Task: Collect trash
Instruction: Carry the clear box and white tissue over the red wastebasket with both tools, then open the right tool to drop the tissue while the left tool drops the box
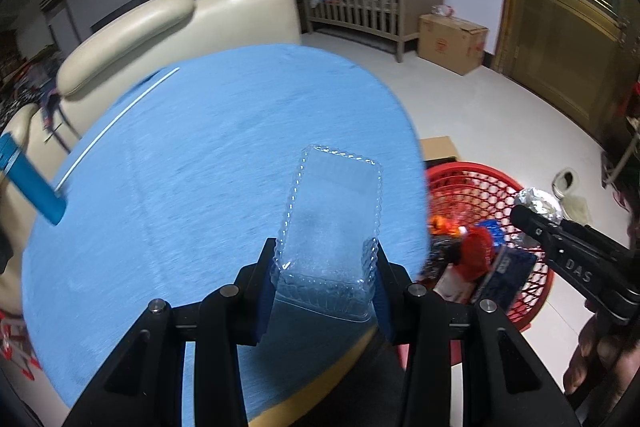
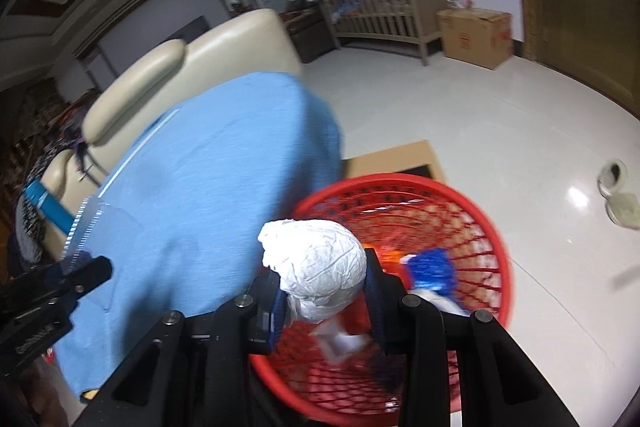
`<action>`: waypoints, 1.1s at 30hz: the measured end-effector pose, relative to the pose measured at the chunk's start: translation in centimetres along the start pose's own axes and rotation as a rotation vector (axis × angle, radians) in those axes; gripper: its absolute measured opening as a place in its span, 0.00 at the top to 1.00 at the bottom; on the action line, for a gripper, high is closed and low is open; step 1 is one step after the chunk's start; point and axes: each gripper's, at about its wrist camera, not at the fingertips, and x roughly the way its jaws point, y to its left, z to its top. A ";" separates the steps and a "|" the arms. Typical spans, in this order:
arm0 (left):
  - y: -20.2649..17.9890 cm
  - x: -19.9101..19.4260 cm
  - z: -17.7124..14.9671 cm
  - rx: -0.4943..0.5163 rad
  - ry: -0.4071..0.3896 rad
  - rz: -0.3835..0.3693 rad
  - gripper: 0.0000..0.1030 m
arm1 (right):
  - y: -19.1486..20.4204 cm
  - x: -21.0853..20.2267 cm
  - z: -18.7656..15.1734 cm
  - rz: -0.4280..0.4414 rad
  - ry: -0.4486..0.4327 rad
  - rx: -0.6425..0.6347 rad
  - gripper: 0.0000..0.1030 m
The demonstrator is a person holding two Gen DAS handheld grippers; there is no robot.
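**Both grippers loaded, one over the table, one over the basket**

The left gripper point(image 1: 326, 267) is clamped on a clear, ridged-rim plastic tray point(image 1: 332, 223). The tray's near end sits between the two blue-padded fingers, and the rest juts forward past the fingertips, above the right part of the round blue-clothed table point(image 1: 180, 167). Whether the tray touches the cloth I cannot tell.

The right gripper point(image 2: 324, 287) is closed around a crumpled ball of white and silvery foil-like paper point(image 2: 316, 263). The ball fills the gap between the fingers and bulges above them. It hangs over the near left rim of the red plastic mesh basket point(image 2: 492, 227), which stands on the pale floor just beside the table's right edge. Wrappers in red, blue and white point(image 2: 430, 267) lie in the basket's bottom.

At the table's far left edge lie a thin white stick point(image 1: 116, 123) and a blue rectangular bar point(image 1: 28, 179); the bar overhangs the edge. A cream leather sofa point(image 1: 168, 27) stands behind the table, and a brown cardboard piece point(image 2: 396, 157) lies on the floor behind the basket.
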 end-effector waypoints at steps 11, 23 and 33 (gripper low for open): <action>-4.6 1.2 1.6 0.063 0.023 -0.075 0.57 | -4.8 1.3 -0.4 -0.076 0.043 0.049 0.65; -7.8 1.8 2.5 0.115 0.041 -0.127 0.57 | -7.4 2.7 -0.3 -0.089 0.099 0.108 0.34; -9.1 3.1 2.7 0.124 0.085 -0.173 0.57 | -8.8 0.0 1.0 -0.081 0.011 0.177 0.33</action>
